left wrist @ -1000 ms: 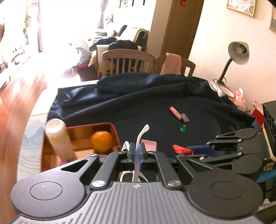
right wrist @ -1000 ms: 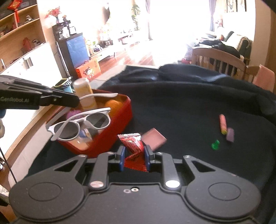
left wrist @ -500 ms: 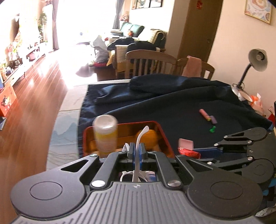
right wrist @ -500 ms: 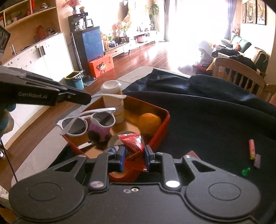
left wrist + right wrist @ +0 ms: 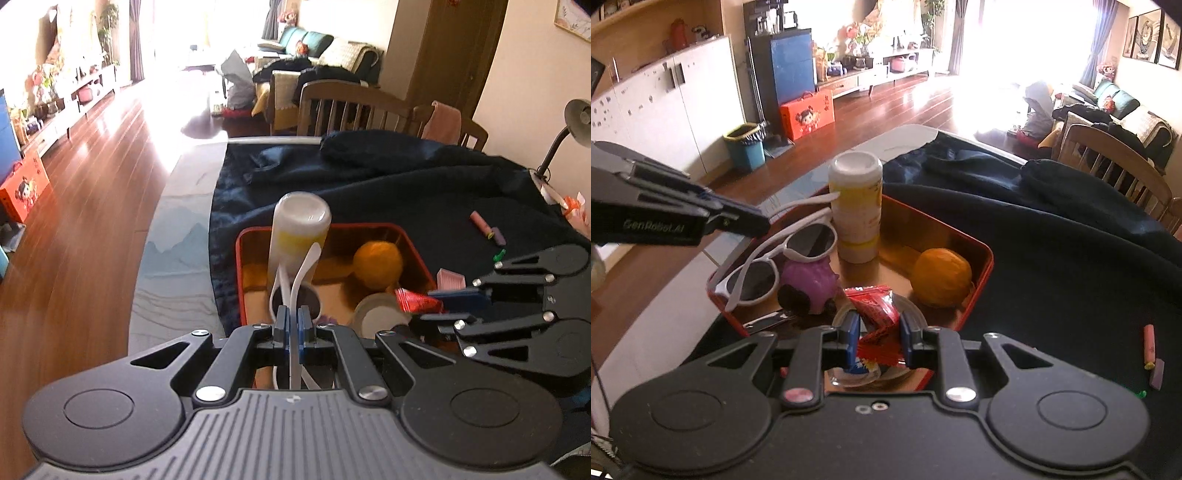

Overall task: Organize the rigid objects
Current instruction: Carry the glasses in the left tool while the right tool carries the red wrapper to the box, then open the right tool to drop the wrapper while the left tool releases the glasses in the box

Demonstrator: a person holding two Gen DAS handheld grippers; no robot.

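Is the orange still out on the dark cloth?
No, the orange sits inside the red tray, beside the bottle.

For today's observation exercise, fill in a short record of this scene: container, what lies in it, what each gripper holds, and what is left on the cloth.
container: red tray
in tray: white bottle, orange, purple toy
left gripper: shut on white sunglasses
right gripper: shut on red packet, over the tray
left on cloth: pink marker, green pushpin

In the tin, the bottle stands behind the orange.
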